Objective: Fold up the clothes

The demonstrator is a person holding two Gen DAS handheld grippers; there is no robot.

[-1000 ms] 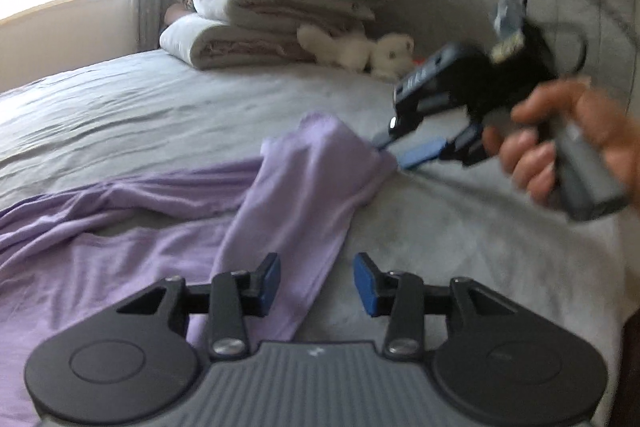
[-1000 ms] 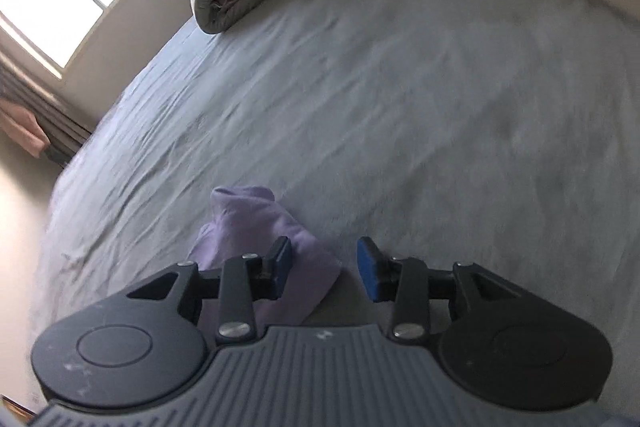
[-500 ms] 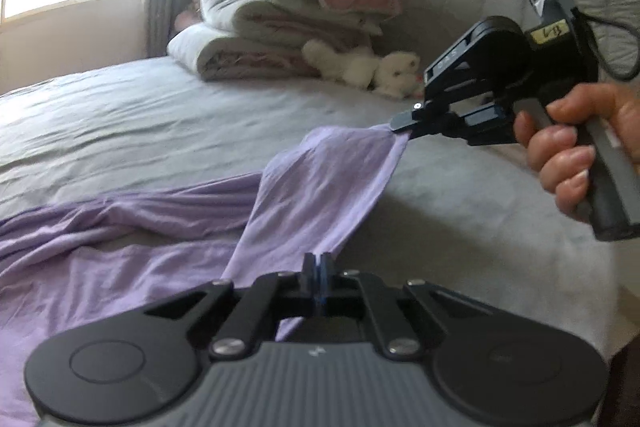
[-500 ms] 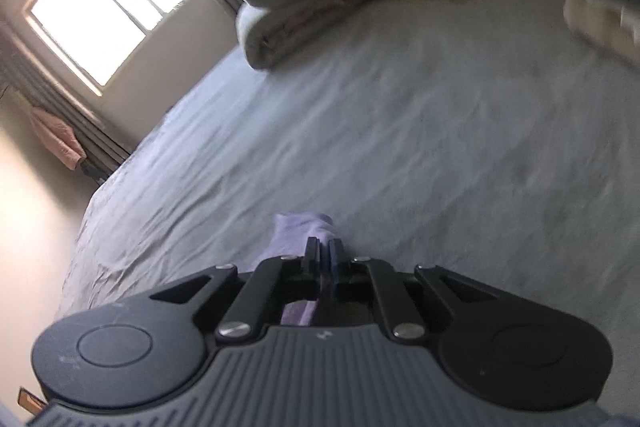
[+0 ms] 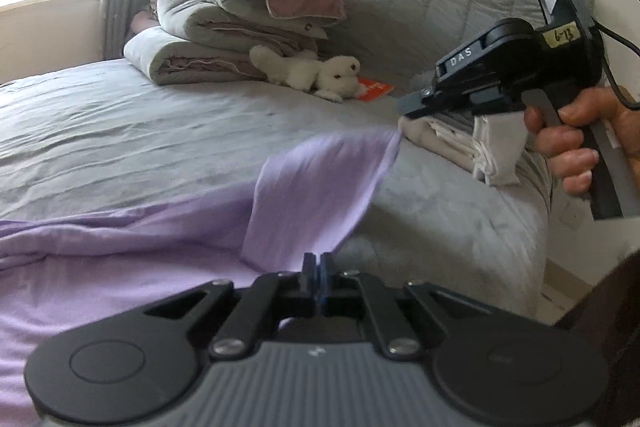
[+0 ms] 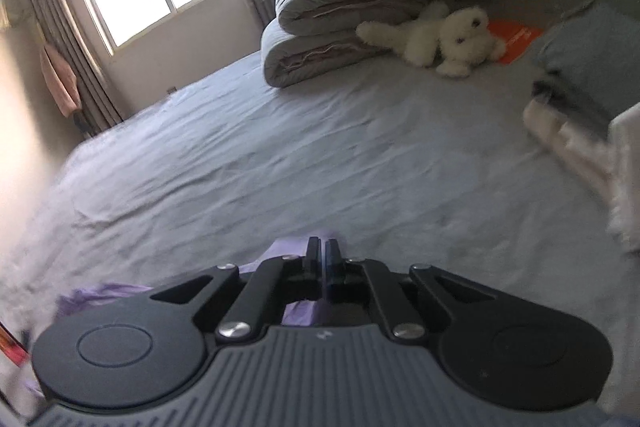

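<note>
Garment: a thin lilac cloth garment (image 5: 132,267) is lying across the near part of the grey-sheeted bed (image 5: 120,131), with one edge lifting off the sheet as a taut band.
Left gripper: the black left gripper (image 5: 319,267) is pinching the near end of that raised band, its jaws pressed together on the fabric.
Right gripper: the black right gripper (image 5: 404,105), gripped by a hand (image 5: 576,151), is holding the far corner of the band above the bed; its jaws are pressed together on the lilac cloth, which is showing between and under them (image 6: 320,255) in its own view.
Bedding pile: a stack of folded grey and mauve quilts (image 5: 240,27) is sitting at the head of the bed.
Soft toy: a white plush animal (image 5: 312,73) is lying just beside the quilts, next to a flat orange card (image 5: 374,90).
White linen: folded white cloths (image 5: 472,143) are resting on the bed's right edge, below the right gripper.
</note>
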